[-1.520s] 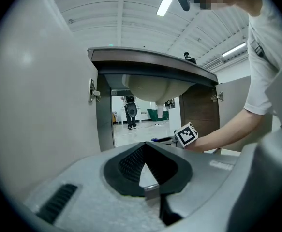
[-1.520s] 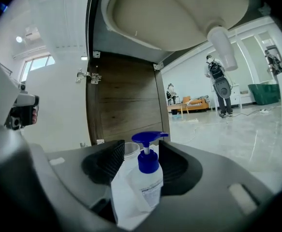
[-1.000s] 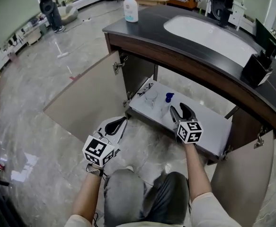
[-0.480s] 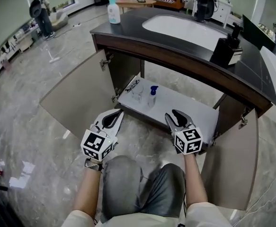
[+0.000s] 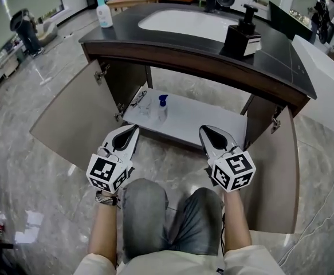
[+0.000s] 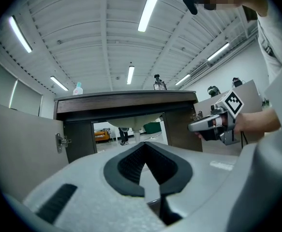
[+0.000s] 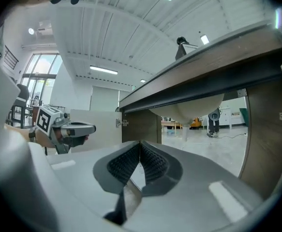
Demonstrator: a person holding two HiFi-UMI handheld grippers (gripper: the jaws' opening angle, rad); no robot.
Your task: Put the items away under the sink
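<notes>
We note a small clear spray bottle point(image 5: 162, 109), blue-topped, upright on the white shelf point(image 5: 207, 125) beyond both jaws' tips. Left gripper point(image 5: 132, 130) and right gripper point(image 5: 204, 132): jaws pressed together, empty. Dark countertop point(image 5: 287, 67) above, marble floor point(image 5: 46, 205) below.

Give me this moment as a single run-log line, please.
left gripper: shut, empty | right gripper: shut, empty | spray bottle: upright on shelf under sink | cabinet doors: both open

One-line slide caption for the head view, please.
Head view: left tool and right tool, both shut and empty, held before the open under-sink cabinet; a blue-capped spray bottle stands on its shelf.
</notes>
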